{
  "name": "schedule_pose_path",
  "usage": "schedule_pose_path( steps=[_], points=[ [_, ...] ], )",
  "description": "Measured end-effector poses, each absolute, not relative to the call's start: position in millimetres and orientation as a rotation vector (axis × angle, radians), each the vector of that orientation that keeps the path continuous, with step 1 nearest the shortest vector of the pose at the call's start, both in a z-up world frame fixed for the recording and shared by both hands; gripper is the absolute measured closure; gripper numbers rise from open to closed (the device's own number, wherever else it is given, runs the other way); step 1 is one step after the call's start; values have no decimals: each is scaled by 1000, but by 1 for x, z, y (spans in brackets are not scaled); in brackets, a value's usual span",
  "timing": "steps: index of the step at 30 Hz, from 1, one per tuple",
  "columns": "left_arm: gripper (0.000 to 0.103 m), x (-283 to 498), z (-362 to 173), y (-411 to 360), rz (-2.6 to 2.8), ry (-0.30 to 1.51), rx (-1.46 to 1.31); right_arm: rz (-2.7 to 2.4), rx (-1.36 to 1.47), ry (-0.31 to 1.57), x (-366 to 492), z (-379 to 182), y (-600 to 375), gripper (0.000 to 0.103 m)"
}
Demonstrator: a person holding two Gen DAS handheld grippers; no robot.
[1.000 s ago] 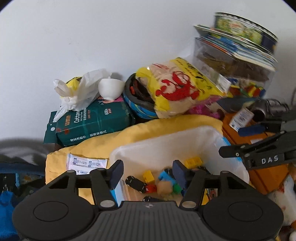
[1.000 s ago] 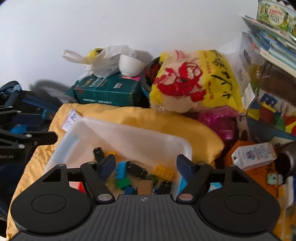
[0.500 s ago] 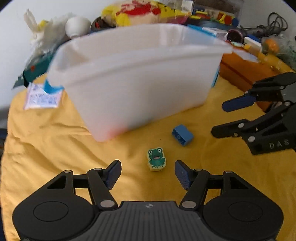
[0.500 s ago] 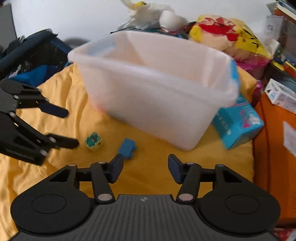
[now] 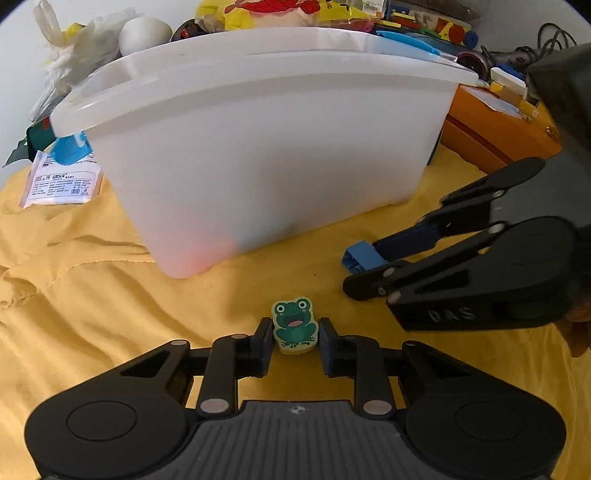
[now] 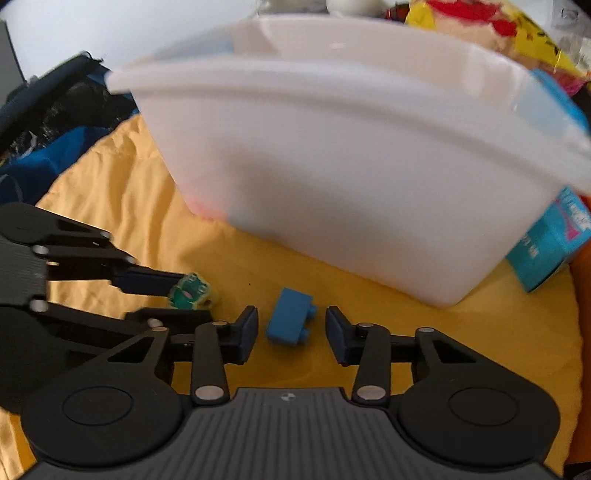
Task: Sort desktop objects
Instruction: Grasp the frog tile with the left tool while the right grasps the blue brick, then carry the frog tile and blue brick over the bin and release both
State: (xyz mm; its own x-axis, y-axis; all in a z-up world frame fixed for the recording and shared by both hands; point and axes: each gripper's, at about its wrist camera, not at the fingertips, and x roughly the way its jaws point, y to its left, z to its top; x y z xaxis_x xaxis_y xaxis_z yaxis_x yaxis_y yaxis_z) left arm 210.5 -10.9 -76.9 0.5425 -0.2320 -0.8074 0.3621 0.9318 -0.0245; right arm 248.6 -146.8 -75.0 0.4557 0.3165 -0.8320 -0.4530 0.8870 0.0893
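Between left tongs (image 5: 295, 338), frog eraser (image 5: 294, 326) pinched; right tongs (image 6: 291, 330) open around blue brick (image 6: 289, 320); next, close, lift binward

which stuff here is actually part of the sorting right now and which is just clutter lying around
In play:
- frog eraser, pinched by the left gripper
- blue brick, between the open fingers of the right gripper
- white bin, just behind both

Lying about:
- yellow snack bag
- white packet
- orange box
- teal carton
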Motion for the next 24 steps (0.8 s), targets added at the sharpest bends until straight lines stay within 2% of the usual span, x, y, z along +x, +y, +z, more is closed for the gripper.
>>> schedule_pose_path(
  steps=[2, 3, 8, 13, 19, 24],
  points=[
    [74, 208, -72, -6, -349, 919, 142, 466, -142, 997, 249, -78, -145, 75],
    [74, 206, -69, -3, -347, 913, 130, 470, -136, 995, 249, -77, -145, 76],
    [74, 184, -33, 13, -360, 848, 103, 490, -100, 935, 233, -56, -156, 76],
    [74, 169, 20, 35, -356, 798, 37, 527, -50, 830, 204, 3, -179, 76],
    [74, 204, 76, 34, -325, 714, 41, 511, -32, 702, 217, 79, -194, 75],
    [74, 248, 103, 35, -312, 739, 7, 454, -19, 727, 264, 111, -195, 75]
  ],
)
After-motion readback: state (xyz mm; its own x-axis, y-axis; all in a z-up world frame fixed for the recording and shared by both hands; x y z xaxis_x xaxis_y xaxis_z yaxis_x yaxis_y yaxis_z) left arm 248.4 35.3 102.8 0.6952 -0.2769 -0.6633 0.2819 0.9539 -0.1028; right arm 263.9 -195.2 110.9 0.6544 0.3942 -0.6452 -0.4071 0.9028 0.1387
